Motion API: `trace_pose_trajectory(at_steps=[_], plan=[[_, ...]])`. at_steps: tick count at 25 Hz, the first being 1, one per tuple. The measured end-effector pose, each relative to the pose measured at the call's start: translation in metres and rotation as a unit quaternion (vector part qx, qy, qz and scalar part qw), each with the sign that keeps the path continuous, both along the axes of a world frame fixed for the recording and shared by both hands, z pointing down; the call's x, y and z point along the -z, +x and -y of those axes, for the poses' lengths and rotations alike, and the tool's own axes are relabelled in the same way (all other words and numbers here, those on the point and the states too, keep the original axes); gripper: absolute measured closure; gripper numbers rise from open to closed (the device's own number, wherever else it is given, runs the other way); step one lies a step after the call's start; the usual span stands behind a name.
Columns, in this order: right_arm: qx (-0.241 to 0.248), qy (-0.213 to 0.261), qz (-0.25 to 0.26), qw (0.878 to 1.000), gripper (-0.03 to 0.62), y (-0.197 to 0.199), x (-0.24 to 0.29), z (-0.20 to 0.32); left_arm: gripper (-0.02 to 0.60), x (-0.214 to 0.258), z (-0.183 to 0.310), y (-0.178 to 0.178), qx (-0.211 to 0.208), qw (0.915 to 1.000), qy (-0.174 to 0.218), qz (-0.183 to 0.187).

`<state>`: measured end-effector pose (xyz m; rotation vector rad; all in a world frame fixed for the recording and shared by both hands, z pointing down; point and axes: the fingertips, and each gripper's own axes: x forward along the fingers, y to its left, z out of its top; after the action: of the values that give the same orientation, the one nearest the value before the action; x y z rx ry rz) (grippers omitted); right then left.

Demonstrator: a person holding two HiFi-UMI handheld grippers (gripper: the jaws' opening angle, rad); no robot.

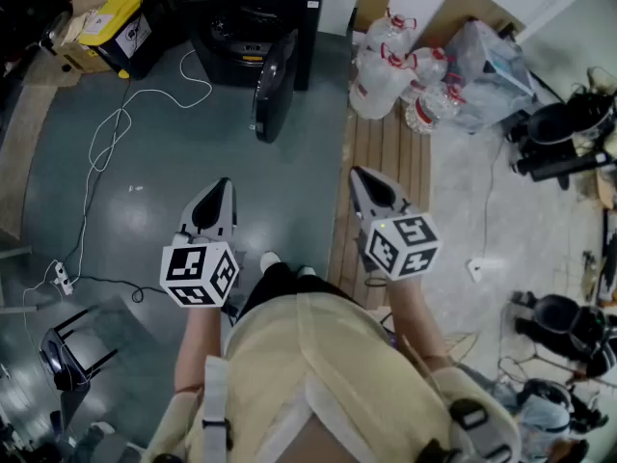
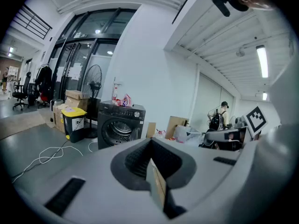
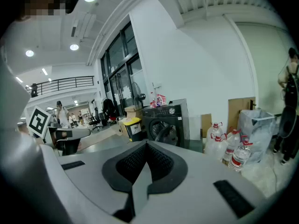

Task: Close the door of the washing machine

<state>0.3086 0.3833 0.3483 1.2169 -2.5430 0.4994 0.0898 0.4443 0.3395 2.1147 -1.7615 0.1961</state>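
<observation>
The black washing machine (image 1: pixel 253 17) stands at the far end of the grey floor, its round door (image 1: pixel 273 90) swung open toward me. It also shows in the left gripper view (image 2: pixel 120 122) and in the right gripper view (image 3: pixel 166 122), where the door (image 3: pixel 161 133) hangs ajar. My left gripper (image 1: pixel 220 186) and right gripper (image 1: pixel 359 174) are held side by side in front of my body, well short of the machine. Both point toward it and are shut with nothing between the jaws (image 2: pixel 150 146) (image 3: pixel 145 146).
A white cable (image 1: pixel 106 143) snakes over the floor at left. A yellow-lidded bin (image 1: pixel 120 32) and cardboard boxes stand left of the machine. Several water bottles (image 1: pixel 395 70) sit on wooden planks (image 1: pixel 381 172) at right. A black chair (image 1: pixel 67 355) is at lower left.
</observation>
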Motion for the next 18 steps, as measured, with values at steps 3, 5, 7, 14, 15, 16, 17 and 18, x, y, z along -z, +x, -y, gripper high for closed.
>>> trace_pose_trajectory(at_steps=[3,5,7,14,15,16,17,18], plan=[[-0.010,-0.003,-0.003,1.000,0.589,-0.007,-0.006,-0.003,0.578,-0.005,-0.005,-0.014,0.006,1.0000,-0.001,-0.002],[-0.016,-0.008,-0.003,1.000,0.589,-0.010,-0.010,-0.005,0.578,-0.007,-0.008,-0.021,0.008,0.9999,-0.002,-0.012],[-0.021,-0.013,-0.002,1.000,0.589,-0.014,-0.013,-0.006,0.578,-0.009,-0.011,-0.027,0.010,0.9997,-0.006,-0.022],[-0.027,-0.008,0.000,1.000,0.589,-0.034,-0.013,-0.004,0.578,-0.011,-0.012,-0.039,0.001,0.9991,-0.005,-0.042],[-0.028,-0.006,0.005,1.000,0.589,-0.038,-0.012,-0.003,0.578,-0.011,-0.011,-0.041,-0.003,0.9992,-0.003,-0.039],[-0.030,-0.005,0.008,1.000,0.589,-0.041,-0.012,-0.002,0.578,-0.011,-0.010,-0.043,-0.008,0.9993,-0.002,-0.036],[-0.032,-0.004,0.010,0.999,0.589,-0.045,-0.011,0.000,0.578,-0.011,-0.009,-0.045,-0.013,0.9993,-0.002,-0.034],[-0.034,-0.003,0.010,0.999,0.589,-0.050,-0.011,0.000,0.578,-0.012,-0.009,-0.047,-0.018,0.9993,-0.002,-0.034]])
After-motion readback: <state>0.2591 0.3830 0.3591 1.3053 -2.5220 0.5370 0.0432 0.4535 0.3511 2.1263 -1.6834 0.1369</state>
